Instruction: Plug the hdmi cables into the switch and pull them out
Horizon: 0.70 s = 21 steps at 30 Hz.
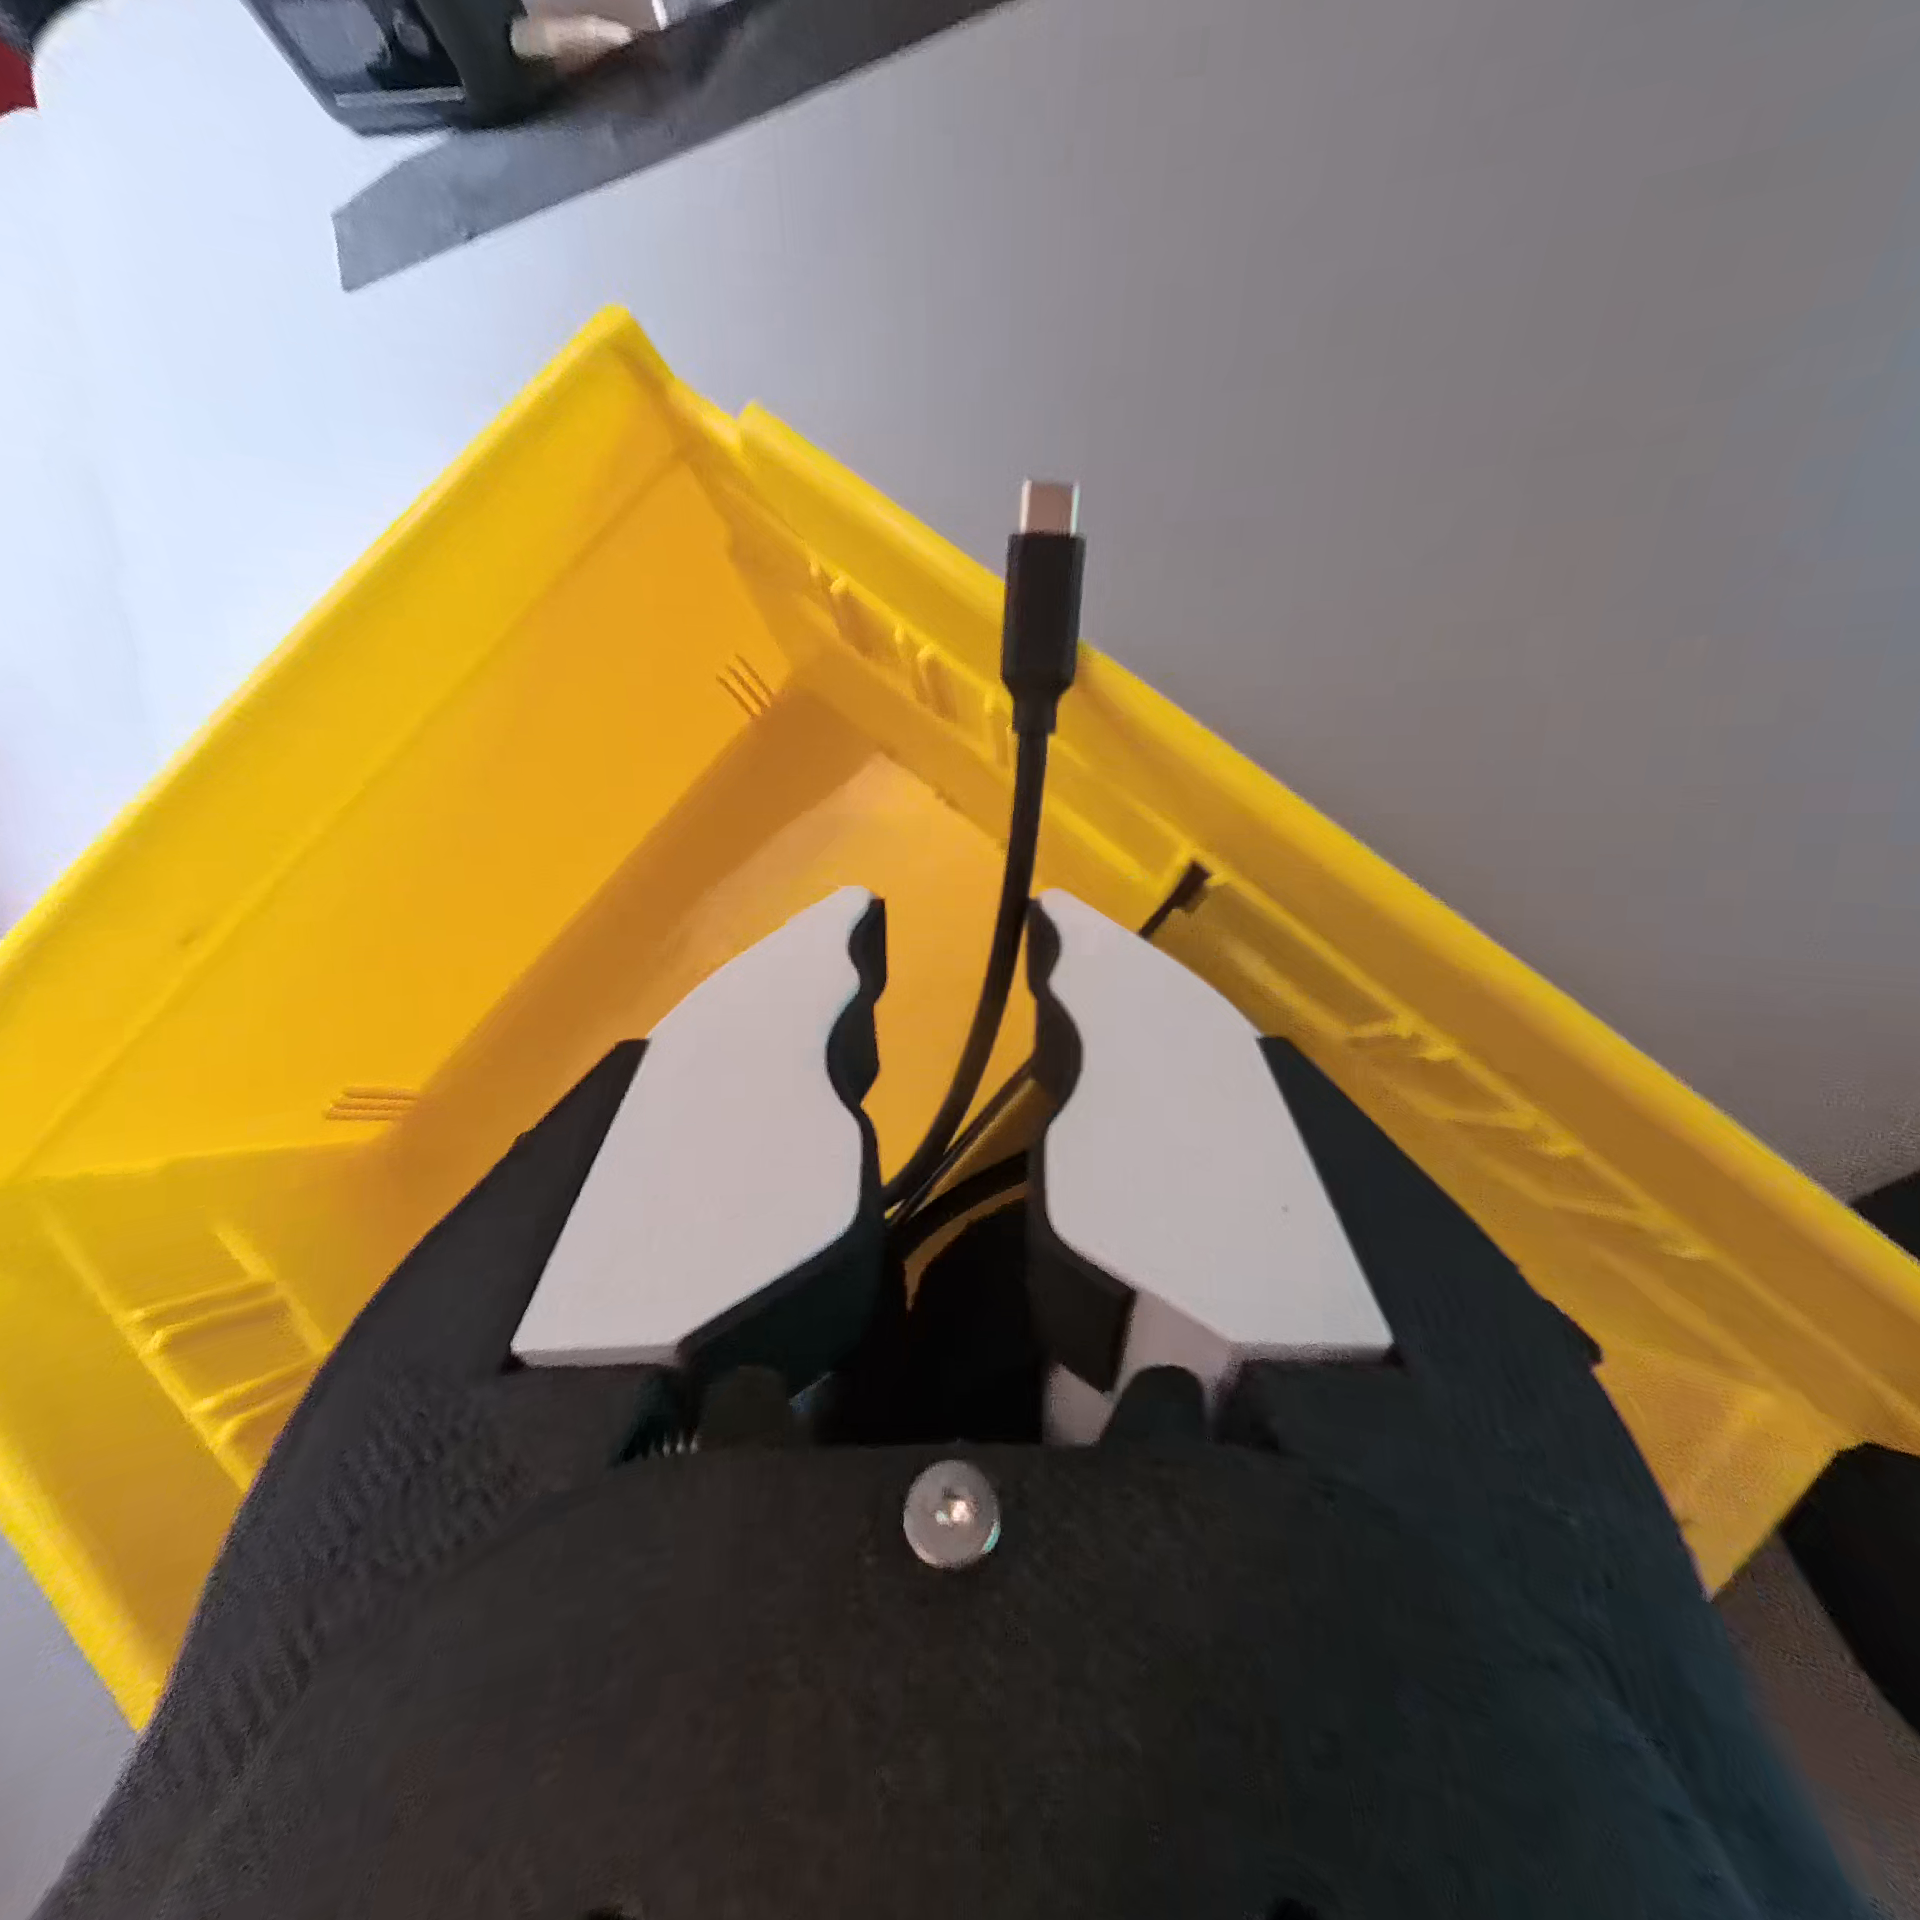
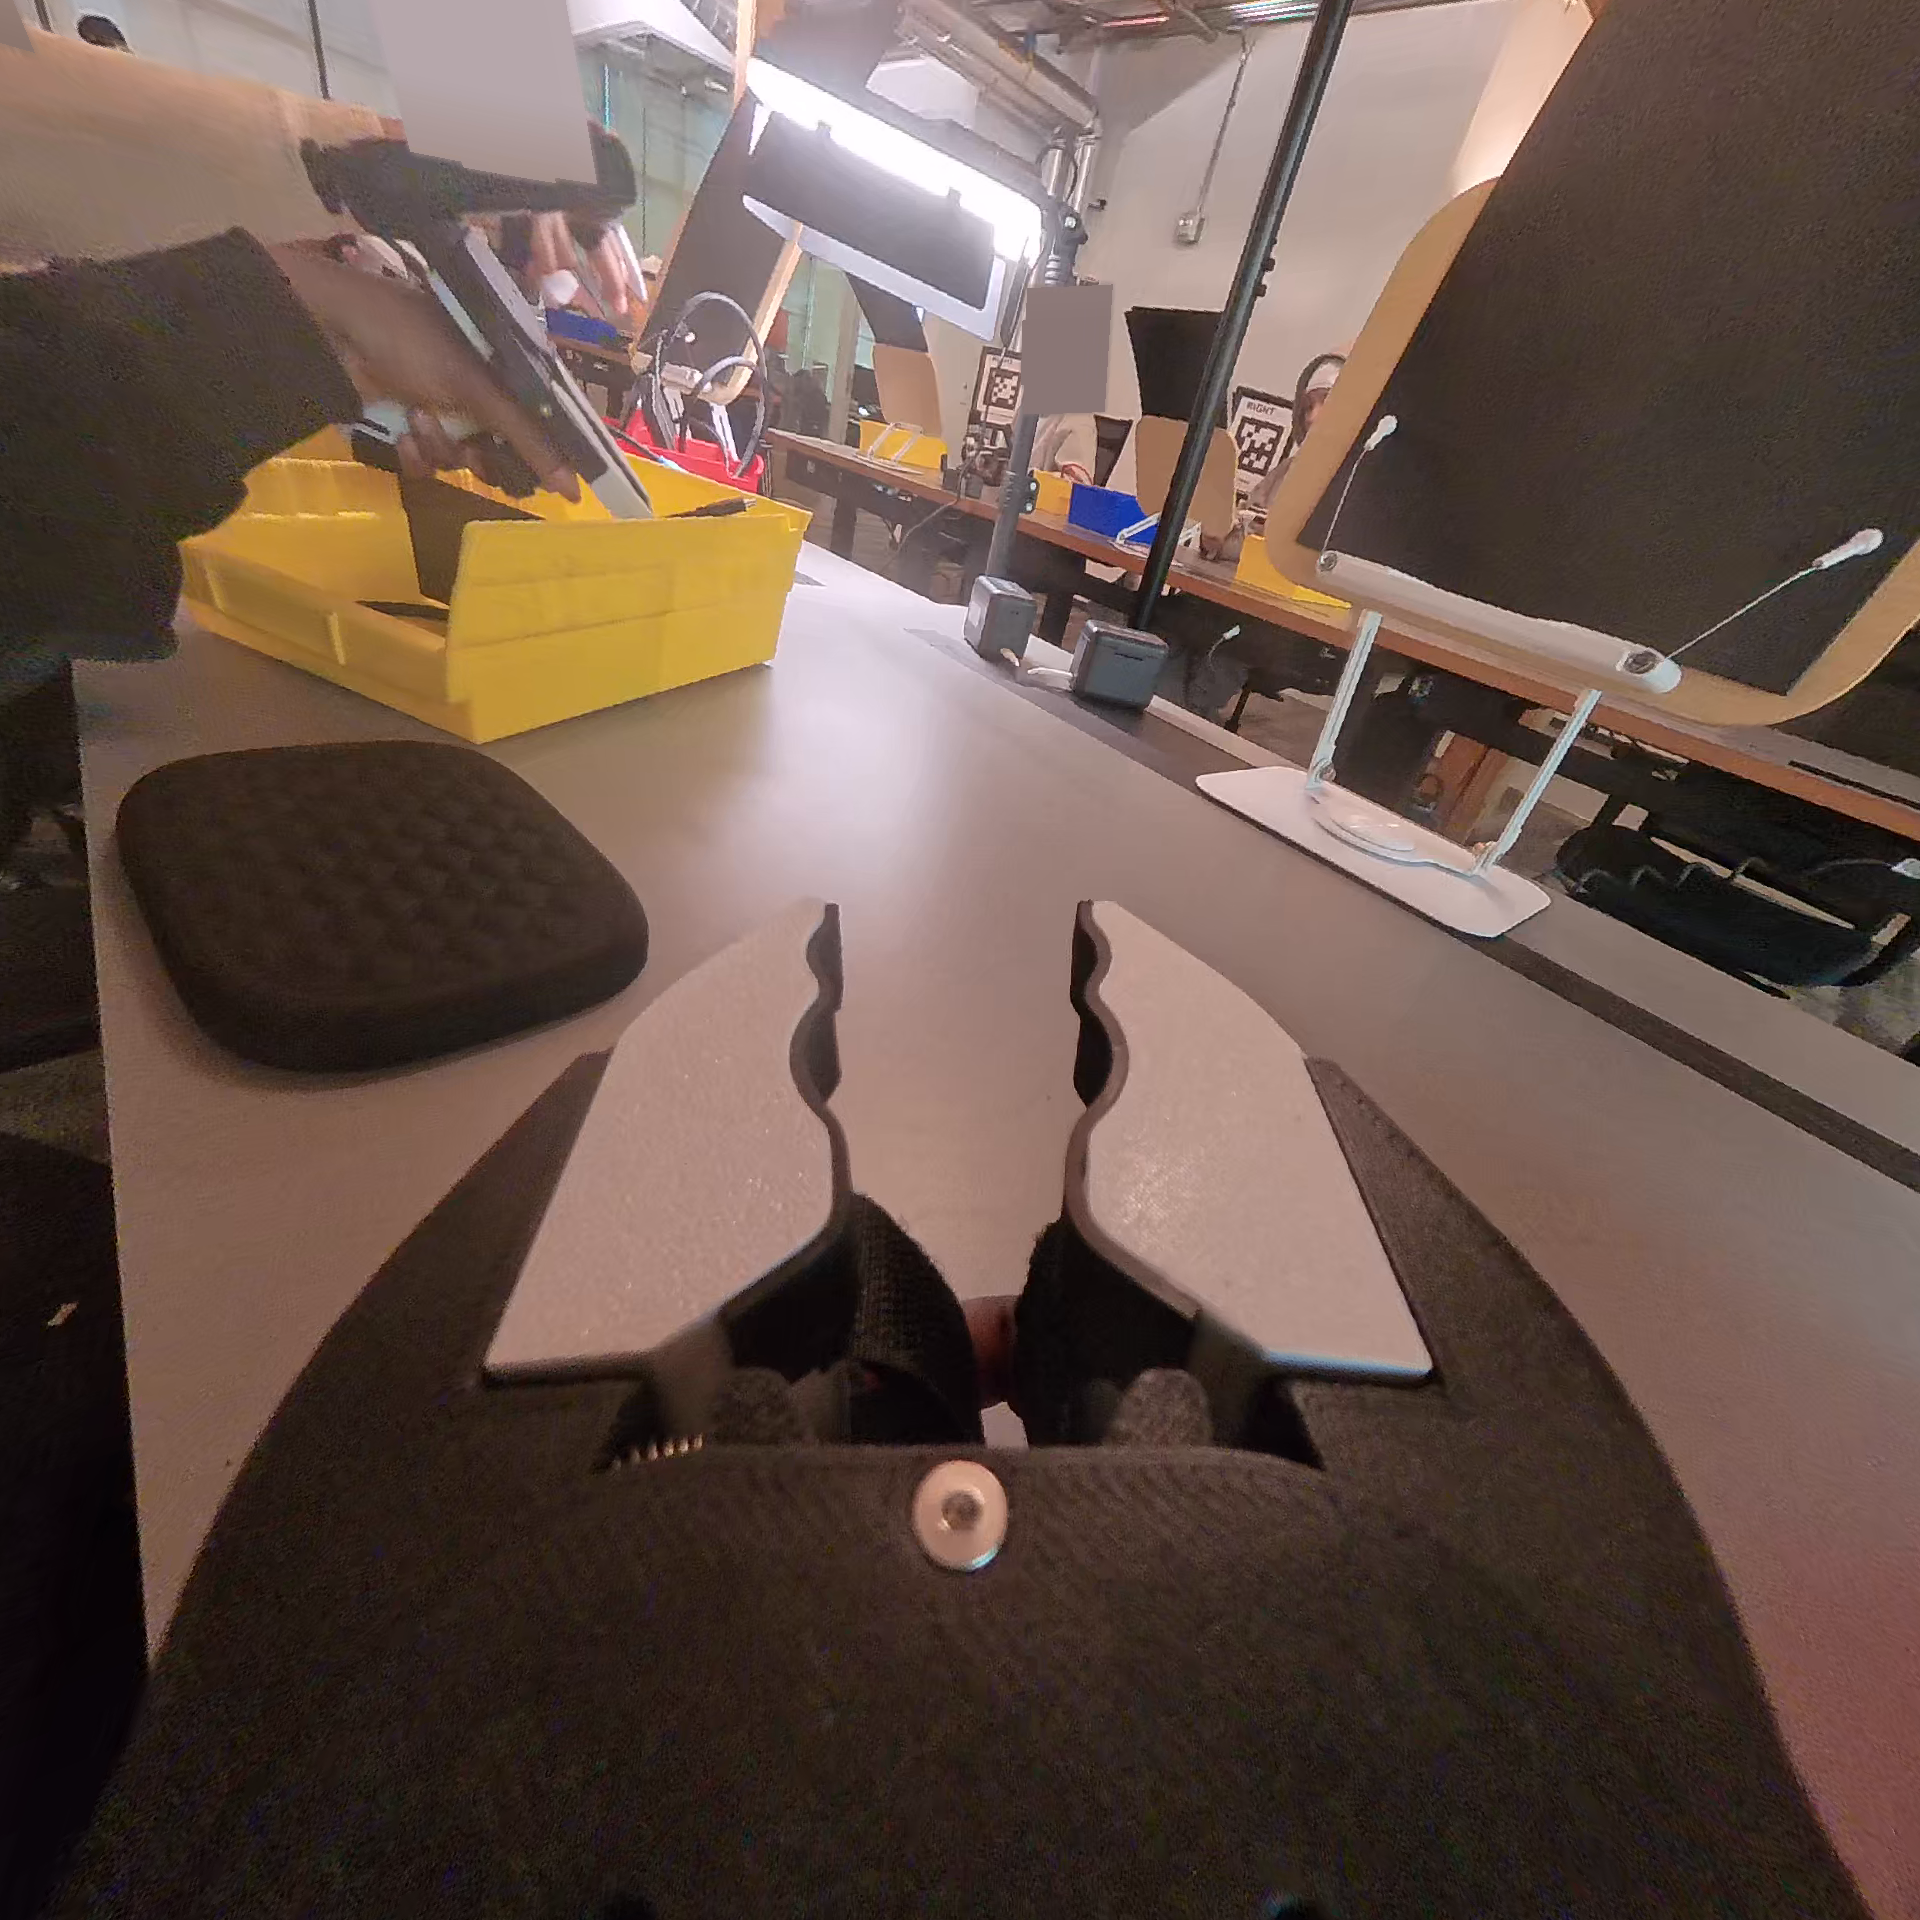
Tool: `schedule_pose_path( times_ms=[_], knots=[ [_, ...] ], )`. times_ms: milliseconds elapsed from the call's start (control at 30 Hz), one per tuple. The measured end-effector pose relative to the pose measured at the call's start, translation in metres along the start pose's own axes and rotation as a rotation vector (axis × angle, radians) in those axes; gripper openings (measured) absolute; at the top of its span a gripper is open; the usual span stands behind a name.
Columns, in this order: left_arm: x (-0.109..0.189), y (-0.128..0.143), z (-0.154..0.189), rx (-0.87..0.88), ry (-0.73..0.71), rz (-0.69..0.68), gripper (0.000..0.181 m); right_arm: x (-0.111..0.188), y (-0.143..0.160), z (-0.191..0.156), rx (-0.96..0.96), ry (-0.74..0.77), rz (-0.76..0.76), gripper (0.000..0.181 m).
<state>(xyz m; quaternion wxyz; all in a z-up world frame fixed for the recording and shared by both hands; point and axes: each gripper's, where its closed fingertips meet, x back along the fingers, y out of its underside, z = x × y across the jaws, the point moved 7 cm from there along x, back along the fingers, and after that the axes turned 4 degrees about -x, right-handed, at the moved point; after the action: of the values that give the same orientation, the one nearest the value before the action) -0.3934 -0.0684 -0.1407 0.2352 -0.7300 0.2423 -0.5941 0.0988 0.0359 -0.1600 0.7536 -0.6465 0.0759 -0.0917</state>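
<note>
Above the yellow plastic bin (image 1: 436, 883), the left gripper (image 1: 956, 914) pinches a thin, limp black cable (image 1: 1023, 831) whose stiffer plug, the better hold, pokes beyond its fingertips; the right gripper (image 2: 951, 914) gapes empty.

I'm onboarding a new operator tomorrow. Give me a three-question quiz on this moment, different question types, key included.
1. True or false: the right claw grips a cable.
2. The left claw points into which container?
A. red bin
B. yellow bin
C. blue bin
3. Fill in: the black cable between the left claw's fingers ends in a small ____ plug tip.

Key
1. False; it is open over bare table, beside the black pad.
2. B
3. Silver (metal)
</note>
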Motion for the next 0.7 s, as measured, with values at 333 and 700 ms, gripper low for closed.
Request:
schedule_pose_path(
  times_ms=[333, 700],
  knots=[
    [0.091, -0.058, -0.027, -0.120, -0.389, 0.341, 0.004, 0.001, 0.000, -0.001, 0.003, -0.016, 0.012, 0.042],
    [0.194, -0.135, 0.098, -0.437, -0.337, 0.949, 0.004, 0.003, -0.001, -0.005, 0.009, -0.075, 0.040, 0.051]
  ],
)
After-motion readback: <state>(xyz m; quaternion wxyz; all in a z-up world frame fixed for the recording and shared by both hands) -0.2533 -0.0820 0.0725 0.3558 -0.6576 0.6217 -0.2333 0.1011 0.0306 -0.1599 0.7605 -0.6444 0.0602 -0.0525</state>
